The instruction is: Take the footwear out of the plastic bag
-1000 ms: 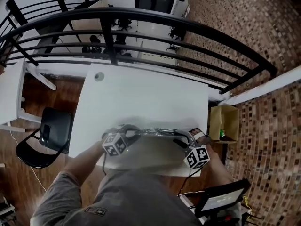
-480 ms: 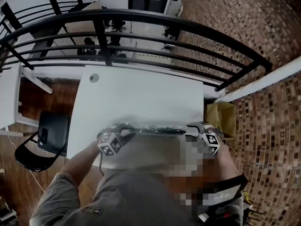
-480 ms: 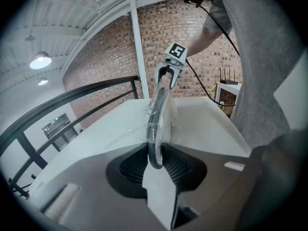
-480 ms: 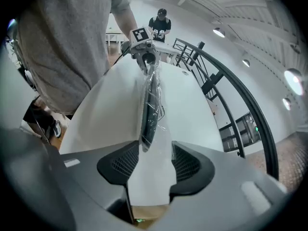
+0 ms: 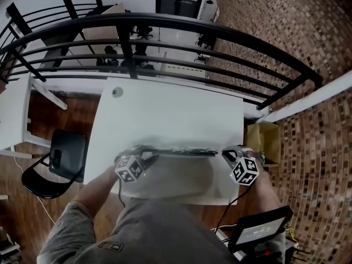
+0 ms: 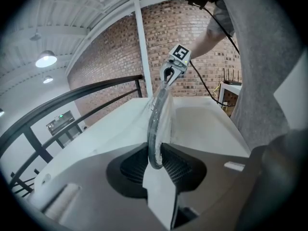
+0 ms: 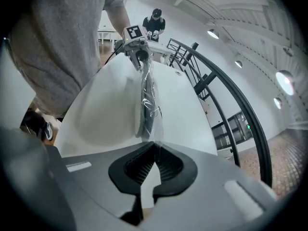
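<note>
Footwear [image 7: 146,113] is not yet taken out: it is seen, dark, inside the plastic bag [image 5: 179,152], which is stretched just above the table [image 5: 165,109]. One end is clamped by the left gripper [image 6: 155,159]. The right gripper [image 7: 153,147] has just been closing and is pinched on the other end's film. Opening and removal are judged to be left.

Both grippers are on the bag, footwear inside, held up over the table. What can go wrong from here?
1. The right gripper is shut on thin film of the plastic bag only. A hard pull could tear the film or let it slip out.
2. The left gripper seems to clamp the bag and the edge of the dark footwear together. Pulling apart may then just stretch the bag without freeing the footwear.
</note>
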Tool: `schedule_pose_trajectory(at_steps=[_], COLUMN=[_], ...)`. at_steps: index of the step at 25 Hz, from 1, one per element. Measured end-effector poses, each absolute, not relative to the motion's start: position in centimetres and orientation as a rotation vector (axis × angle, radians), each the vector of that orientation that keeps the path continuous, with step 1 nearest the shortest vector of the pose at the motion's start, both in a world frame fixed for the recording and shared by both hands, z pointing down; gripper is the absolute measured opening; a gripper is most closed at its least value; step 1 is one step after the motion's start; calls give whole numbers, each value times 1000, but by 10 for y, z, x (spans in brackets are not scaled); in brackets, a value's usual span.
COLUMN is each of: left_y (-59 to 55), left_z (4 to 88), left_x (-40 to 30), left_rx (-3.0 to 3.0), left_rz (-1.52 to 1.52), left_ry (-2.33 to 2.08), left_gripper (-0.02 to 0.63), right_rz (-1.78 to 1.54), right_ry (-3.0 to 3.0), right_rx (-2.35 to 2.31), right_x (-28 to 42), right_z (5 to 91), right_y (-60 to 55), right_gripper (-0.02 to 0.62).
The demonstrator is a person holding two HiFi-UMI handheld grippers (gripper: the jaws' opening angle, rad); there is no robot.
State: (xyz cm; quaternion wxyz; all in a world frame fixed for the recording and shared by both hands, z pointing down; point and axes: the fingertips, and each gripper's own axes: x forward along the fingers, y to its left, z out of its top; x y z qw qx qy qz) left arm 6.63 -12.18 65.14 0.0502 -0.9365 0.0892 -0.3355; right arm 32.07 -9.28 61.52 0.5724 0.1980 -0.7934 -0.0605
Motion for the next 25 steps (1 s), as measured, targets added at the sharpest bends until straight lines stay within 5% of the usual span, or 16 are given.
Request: schedule_pose_trajectory(at_steps=[25], left_y=[-119], left_z=[649], left_x=[-59], left_rx=[-2888], left_rz=[-1082], left_ry=[618], left_gripper=[87], right_rz=[-108], right_ry=[-1798], right_rx=[764], right_x=[315], right_z=[610], right_y=[-101], right_gripper=[15])
